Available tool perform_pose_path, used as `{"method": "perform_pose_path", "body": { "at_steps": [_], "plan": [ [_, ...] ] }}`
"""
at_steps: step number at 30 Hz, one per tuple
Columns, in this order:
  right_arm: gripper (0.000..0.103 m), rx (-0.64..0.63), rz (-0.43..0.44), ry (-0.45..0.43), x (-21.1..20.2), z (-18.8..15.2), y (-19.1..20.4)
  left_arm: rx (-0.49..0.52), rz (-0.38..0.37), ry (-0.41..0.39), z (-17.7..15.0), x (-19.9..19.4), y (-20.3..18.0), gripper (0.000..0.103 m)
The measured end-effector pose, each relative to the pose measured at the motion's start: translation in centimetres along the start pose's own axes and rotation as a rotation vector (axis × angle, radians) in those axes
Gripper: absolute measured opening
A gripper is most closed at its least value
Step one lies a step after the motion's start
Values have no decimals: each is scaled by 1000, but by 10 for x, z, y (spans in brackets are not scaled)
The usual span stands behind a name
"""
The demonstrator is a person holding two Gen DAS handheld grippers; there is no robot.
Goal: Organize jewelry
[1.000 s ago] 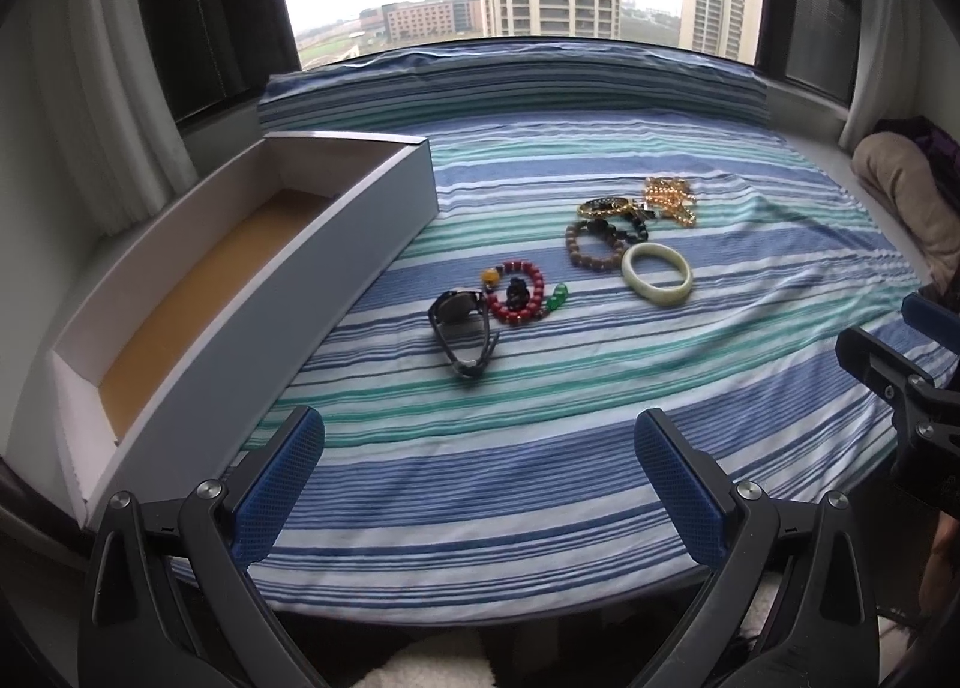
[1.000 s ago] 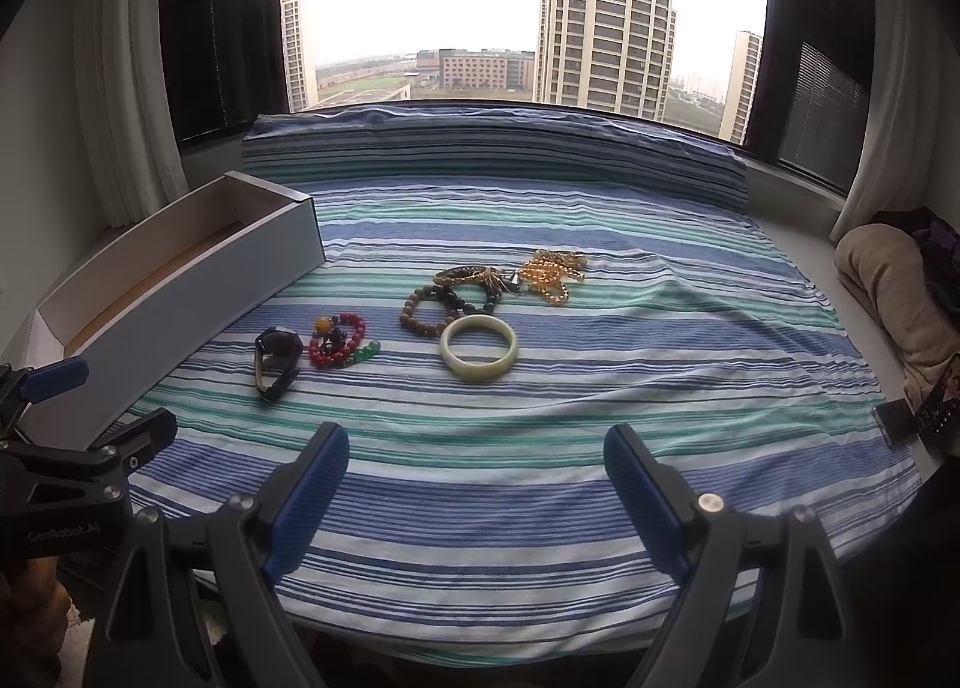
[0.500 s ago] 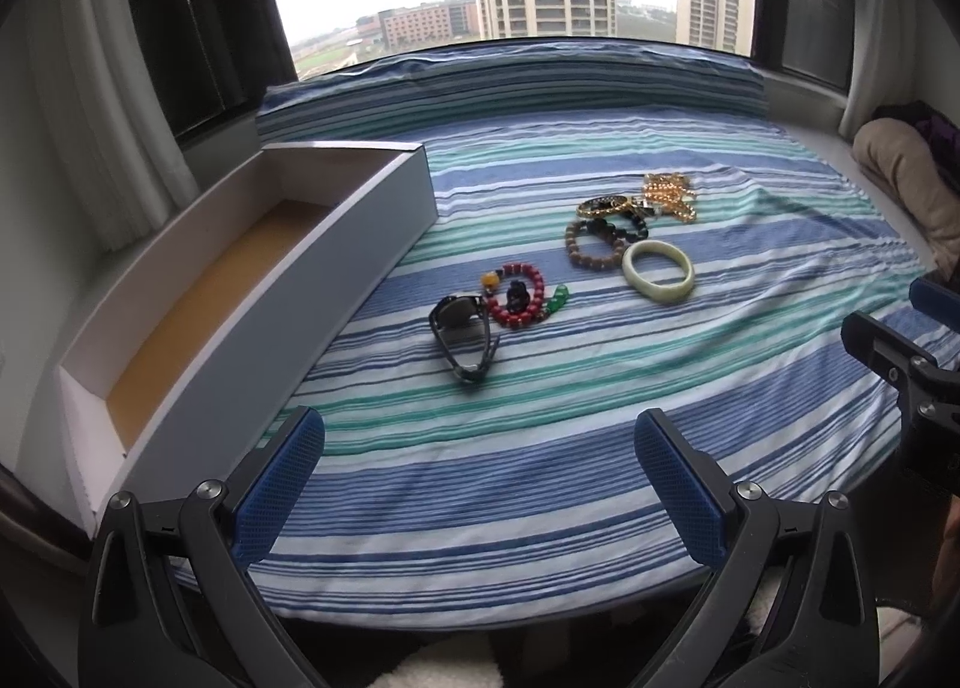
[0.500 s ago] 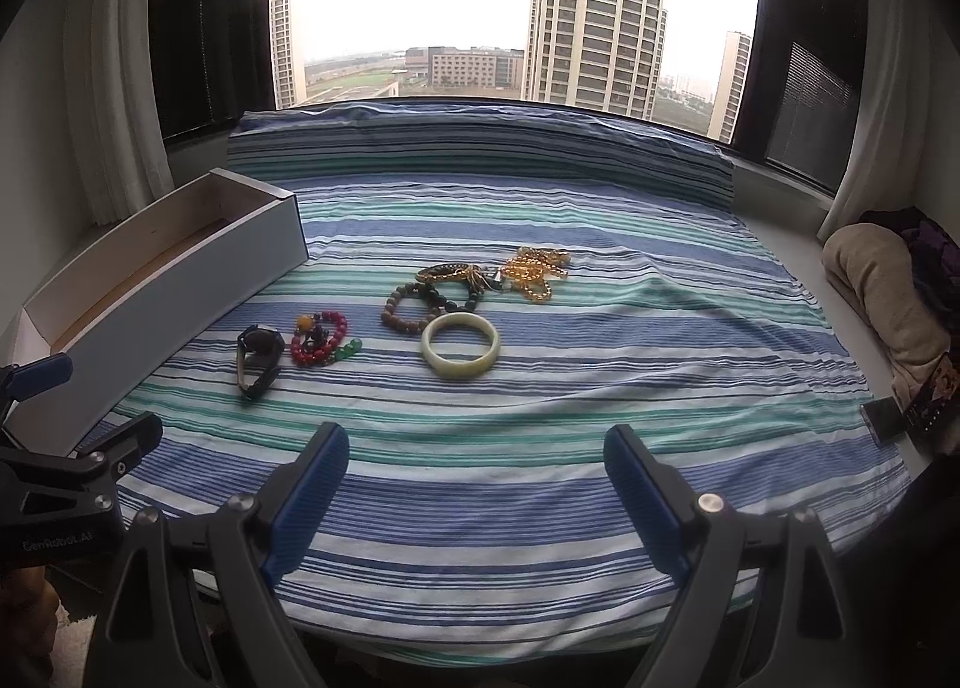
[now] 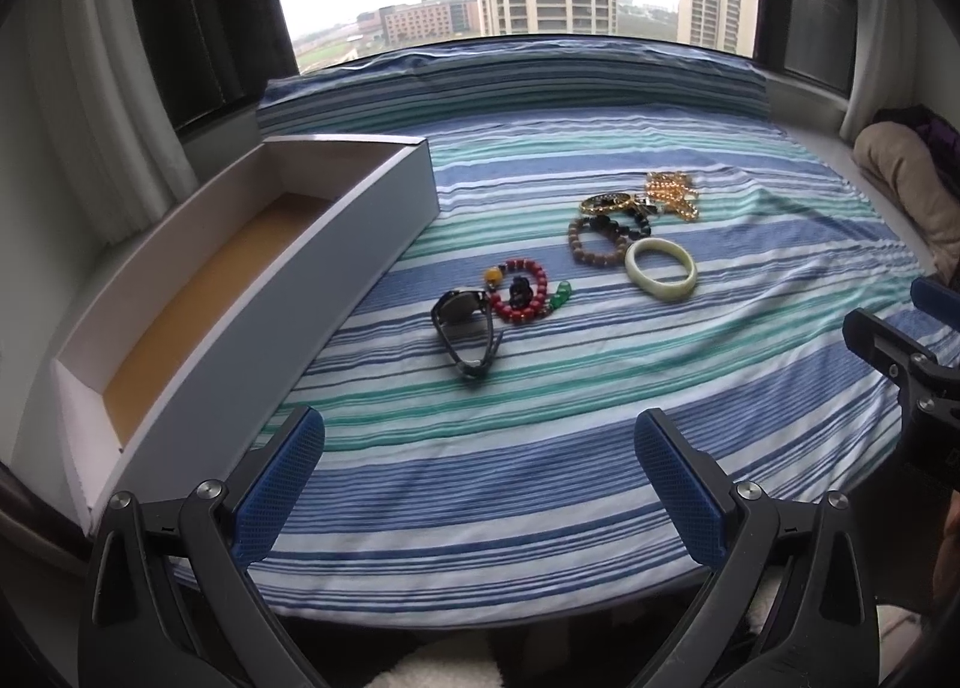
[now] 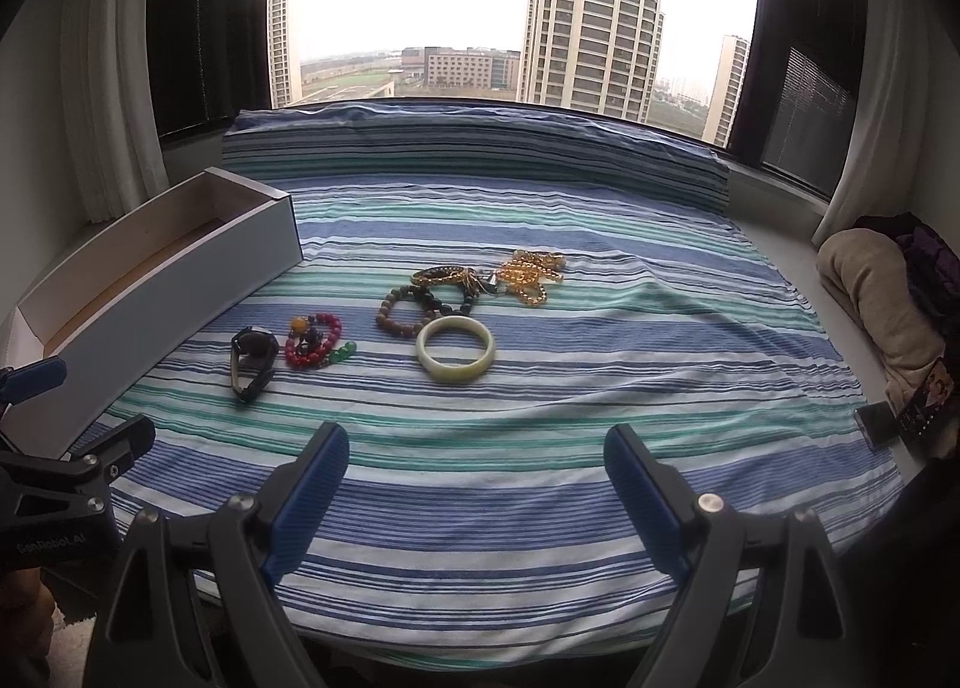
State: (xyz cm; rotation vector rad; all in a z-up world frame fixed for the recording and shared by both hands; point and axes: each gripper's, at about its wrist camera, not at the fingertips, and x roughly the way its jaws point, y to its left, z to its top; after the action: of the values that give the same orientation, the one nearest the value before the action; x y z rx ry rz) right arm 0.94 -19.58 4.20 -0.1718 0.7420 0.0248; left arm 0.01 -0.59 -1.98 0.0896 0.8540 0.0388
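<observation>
Jewelry lies on a striped cloth: a black watch [image 5: 467,328] [image 6: 252,361], a red bead bracelet [image 5: 521,292] [image 6: 313,341], a brown bead bracelet [image 5: 591,244] [image 6: 401,316], a pale green bangle [image 5: 660,269] [image 6: 456,358], a dark bracelet [image 5: 606,203] [image 6: 444,274] and a gold chain [image 5: 672,193] [image 6: 531,274]. A long white box [image 5: 240,292] [image 6: 150,292] with a tan floor stands open at the left. My left gripper [image 5: 477,484] and right gripper [image 6: 477,484] are open and empty, near the cloth's front edge.
A striped bolster [image 6: 474,147] runs along the window at the back. A beige cushion with dark cloth [image 6: 882,292] lies at the right, with a small dark device [image 6: 879,424] beside it. White curtains [image 6: 108,87] hang at both sides.
Both grippers have shifted slightly, so the jewelry sits a little differently in each view. Both stay open; nothing on the cloth has moved.
</observation>
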Motion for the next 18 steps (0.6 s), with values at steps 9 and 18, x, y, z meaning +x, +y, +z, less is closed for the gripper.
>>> {"method": "perform_pose_path", "body": {
  "at_steps": [9, 18],
  "plan": [
    [89, 7, 15, 16, 4, -6, 1, -81, 27, 44, -5, 13, 37, 103],
    [89, 14, 41, 24, 9, -7, 1, -98, -148, 133, 2, 58, 54, 103]
  ]
}}
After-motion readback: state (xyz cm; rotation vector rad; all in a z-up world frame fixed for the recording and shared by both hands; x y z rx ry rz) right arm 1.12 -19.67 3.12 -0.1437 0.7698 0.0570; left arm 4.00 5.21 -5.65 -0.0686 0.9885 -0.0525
